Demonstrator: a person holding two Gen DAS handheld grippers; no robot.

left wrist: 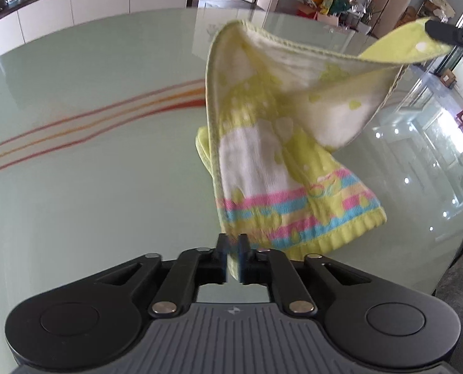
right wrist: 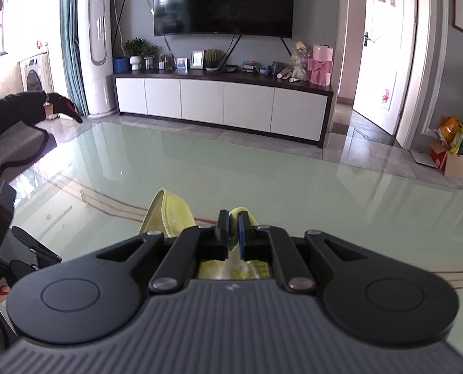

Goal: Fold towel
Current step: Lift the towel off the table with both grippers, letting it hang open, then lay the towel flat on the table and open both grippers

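- Your left gripper [left wrist: 233, 243] is pinching a corner of the towel [left wrist: 281, 143]; its jaws are standing only slightly apart, with the yellow hem caught between the pads, right where the striped border ends.
- From that pinch the towel is rising away from your left tongs, up and to the right, hanging clear above the glass table [left wrist: 91, 155].
- The towel is showing a pink and blue striped band nearest your left tongs, then white and lime patches further out.
- Its far corner is reaching the upper right of the left wrist view, where your right gripper [left wrist: 440, 32] is clamping it; from here only the black tip is showing.
- In the right wrist view, your right gripper [right wrist: 233, 222] is pressing its jaws together on the towel [right wrist: 166, 215]: a thin yellow edge is sticking up between the pads and more cloth is bunching just behind them, under the linkage.
- A loop of yellow hem is poking out just left of your right tongs, above the table [right wrist: 293, 171].
- Red and orange lines are running across the glass to the left of your left tongs.
- Far ahead of your right tongs, beyond the table's edge, a white cabinet [right wrist: 225, 106] is standing under a dark television [right wrist: 223, 1].
- At the left edge of the right wrist view, your black sleeve [right wrist: 10, 112] is reaching forward.
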